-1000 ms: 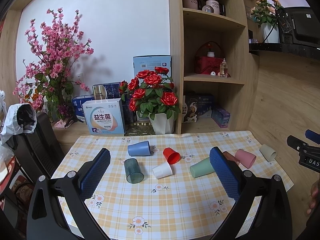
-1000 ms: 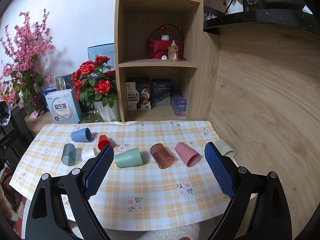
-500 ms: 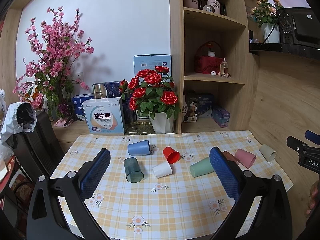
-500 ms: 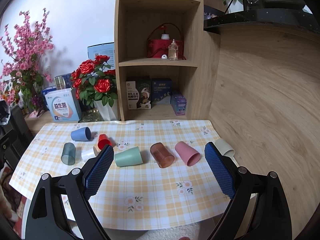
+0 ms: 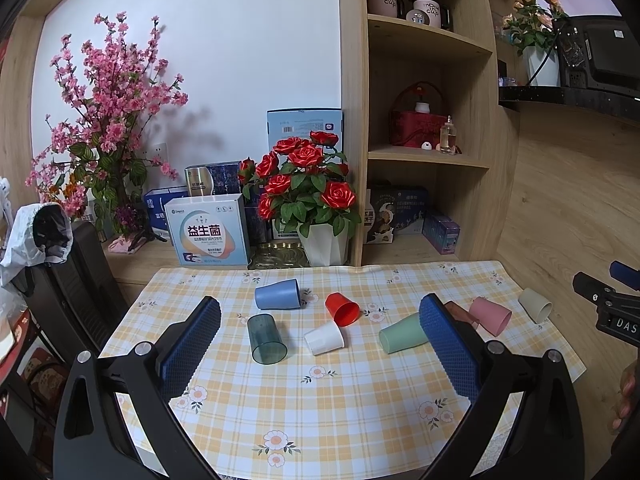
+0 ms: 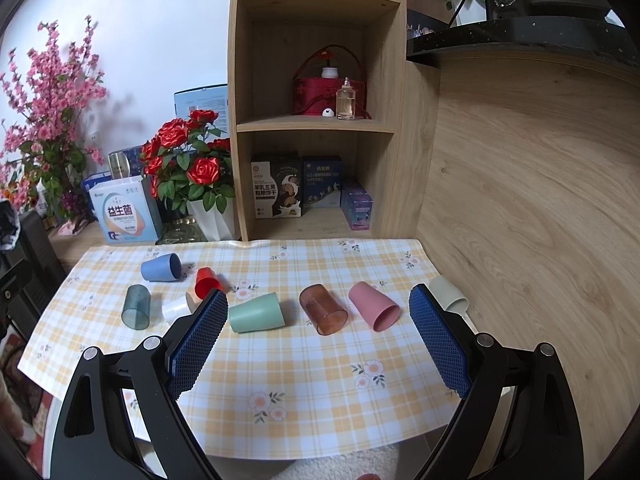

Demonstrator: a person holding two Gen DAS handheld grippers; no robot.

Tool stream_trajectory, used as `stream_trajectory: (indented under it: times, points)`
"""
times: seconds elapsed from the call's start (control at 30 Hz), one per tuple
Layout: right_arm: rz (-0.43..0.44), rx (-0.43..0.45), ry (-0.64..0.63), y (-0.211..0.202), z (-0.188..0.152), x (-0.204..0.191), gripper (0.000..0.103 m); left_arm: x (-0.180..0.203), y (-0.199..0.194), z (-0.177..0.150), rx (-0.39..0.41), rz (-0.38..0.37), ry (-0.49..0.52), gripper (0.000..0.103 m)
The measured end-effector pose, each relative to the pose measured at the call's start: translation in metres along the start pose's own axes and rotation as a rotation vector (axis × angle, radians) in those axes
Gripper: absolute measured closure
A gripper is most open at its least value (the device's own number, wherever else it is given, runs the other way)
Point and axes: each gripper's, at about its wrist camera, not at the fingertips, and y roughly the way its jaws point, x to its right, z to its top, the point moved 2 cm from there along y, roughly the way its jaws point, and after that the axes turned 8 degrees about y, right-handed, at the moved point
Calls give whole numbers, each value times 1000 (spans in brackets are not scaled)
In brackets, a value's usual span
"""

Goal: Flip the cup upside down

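Lying on their sides on the worktop (image 6: 304, 376), eight cups wait. Both sets of jaws are spread wide and hold nothing. One cup, maybe the green cup (image 6: 256, 313), should be pinched gently around its middle, lifted, then turned mouth down.

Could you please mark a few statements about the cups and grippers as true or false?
1. Every cup lies on its side. True.
2. The left gripper holds the teal cup. False: it is open, holding nothing.
3. The brown cup lies between the green cup and the pink cup. True.
4. The red cup stands on the shelf. False: it lies on the table.
5. The right gripper is open. True.
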Motion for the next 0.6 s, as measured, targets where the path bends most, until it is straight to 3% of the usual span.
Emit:
stream_trajectory:
  times: [0.3,0.6]
  points:
    - [0,0,2,0,0,-1,14,0,0,0,-1,-3,-3,6]
    - [32,21,56,6,-8,4,14,-19,12,-9,-30,-34,-79,6]
